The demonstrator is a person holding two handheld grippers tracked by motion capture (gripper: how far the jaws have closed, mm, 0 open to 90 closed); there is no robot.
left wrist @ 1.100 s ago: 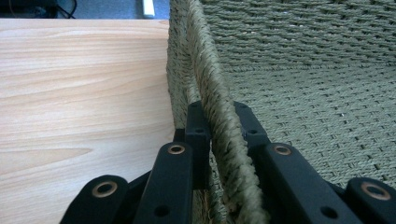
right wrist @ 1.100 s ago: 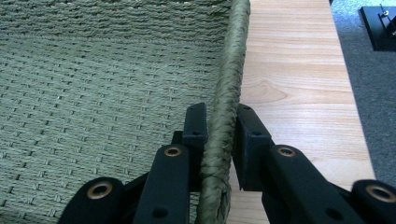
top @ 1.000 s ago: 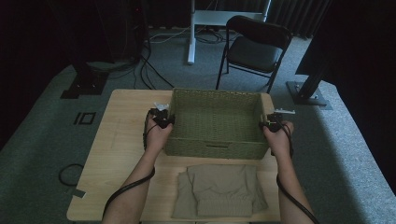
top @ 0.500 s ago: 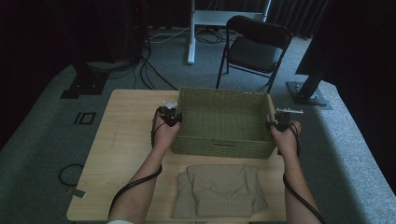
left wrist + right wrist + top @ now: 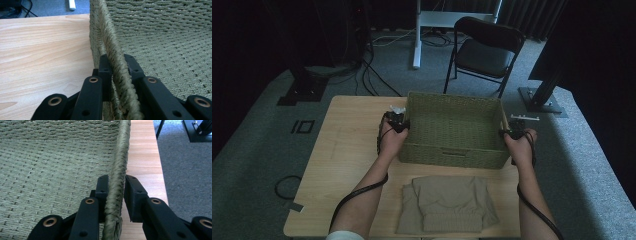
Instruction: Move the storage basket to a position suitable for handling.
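Basket (image 5: 452, 131): olive green, woven cord in tight horizontal rows on walls and floor; rim wrapped in diagonal twisted strands. Table (image 5: 347, 150): pale wood, long wavy grain. Folded garment (image 5: 447, 202) at the table's near edge: beige-tan, ribbed band along its hem. Left gripper (image 5: 115, 62), right gripper (image 5: 116, 182): matte black jaws, brass-coloured rivets. Carpet (image 5: 582, 165): grey-blue. Chair (image 5: 486, 47): black.

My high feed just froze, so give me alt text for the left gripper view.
The left gripper has its two black jaws closed on the braided rim of the green woven basket, one jaw outside the wall and one inside. The wooden table lies to the left, the basket's empty woven floor to the right.
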